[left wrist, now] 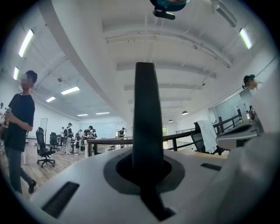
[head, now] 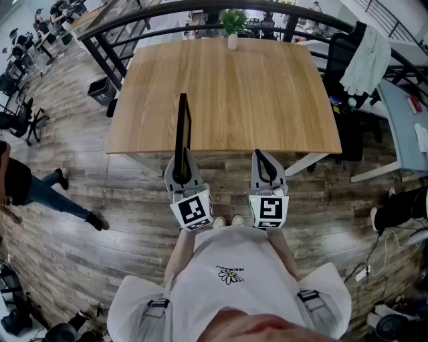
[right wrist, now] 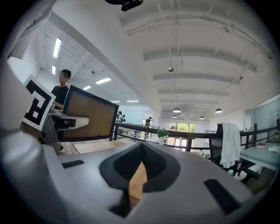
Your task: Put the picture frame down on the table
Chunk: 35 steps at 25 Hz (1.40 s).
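Observation:
The picture frame is black-edged and stands upright, edge-on to the head view, over the near edge of the wooden table. My left gripper is shut on its lower edge. In the left gripper view the frame's dark edge rises straight up from between the jaws of the left gripper. The right gripper view shows the frame's brown back at the left. My right gripper hangs beside it at the table's near edge, shut with nothing in it; a sliver of table shows through the right gripper.
A small plant in a white pot stands at the table's far edge. A black chair with a white garment and a grey desk are to the right. A person walks on the wooden floor at left. A black railing runs behind the table.

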{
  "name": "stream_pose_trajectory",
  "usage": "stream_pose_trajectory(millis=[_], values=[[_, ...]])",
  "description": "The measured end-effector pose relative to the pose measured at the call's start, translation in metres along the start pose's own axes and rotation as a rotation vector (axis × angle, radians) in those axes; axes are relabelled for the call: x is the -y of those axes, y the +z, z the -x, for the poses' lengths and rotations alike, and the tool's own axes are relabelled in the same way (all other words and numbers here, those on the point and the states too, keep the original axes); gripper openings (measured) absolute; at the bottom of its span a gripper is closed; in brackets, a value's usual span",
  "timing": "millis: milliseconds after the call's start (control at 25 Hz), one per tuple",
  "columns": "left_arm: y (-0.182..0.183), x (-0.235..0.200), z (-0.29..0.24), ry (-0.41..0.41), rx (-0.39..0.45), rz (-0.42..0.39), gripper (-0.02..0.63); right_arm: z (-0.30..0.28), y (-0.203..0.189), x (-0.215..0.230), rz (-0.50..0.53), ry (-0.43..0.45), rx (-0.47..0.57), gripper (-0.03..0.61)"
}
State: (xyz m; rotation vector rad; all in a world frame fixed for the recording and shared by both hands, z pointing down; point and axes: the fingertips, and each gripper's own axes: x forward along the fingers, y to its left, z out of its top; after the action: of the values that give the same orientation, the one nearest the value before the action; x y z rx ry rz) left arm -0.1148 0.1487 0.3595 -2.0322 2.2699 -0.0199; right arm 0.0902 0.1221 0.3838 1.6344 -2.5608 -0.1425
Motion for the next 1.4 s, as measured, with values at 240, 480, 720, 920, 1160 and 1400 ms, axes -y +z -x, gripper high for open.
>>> stream_pose_trajectory(millis=[240,480,720,920,1160,1400], values=[[-0.004,0.004,0.003,-0.025,-0.015,0.028,0.025,0.003,0.006,-0.005,-0.020,0.040,0.024,0.008],[-0.007,0.011,0.002,-0.035,-0.019,0.040,0.025,0.007,0.003,-0.013,-0.020,0.081,0.024,0.008],[-0.013,0.012,0.003,-0.035,-0.038,0.040,0.025,0.005,-0.004,-0.013,-0.029,0.087,0.001,0.008],[-0.009,0.019,0.003,-0.024,-0.027,0.031,0.025,0.005,-0.017,-0.012,-0.055,0.141,-0.035,0.008],[-0.007,0.028,0.014,-0.007,-0.006,0.031,0.025,0.010,-0.020,-0.001,-0.144,0.215,-0.013,0.008],[-0.019,0.025,0.023,0.036,-0.029,0.039,0.025,0.011,-0.025,0.016,-0.195,0.194,-0.029,0.008]])
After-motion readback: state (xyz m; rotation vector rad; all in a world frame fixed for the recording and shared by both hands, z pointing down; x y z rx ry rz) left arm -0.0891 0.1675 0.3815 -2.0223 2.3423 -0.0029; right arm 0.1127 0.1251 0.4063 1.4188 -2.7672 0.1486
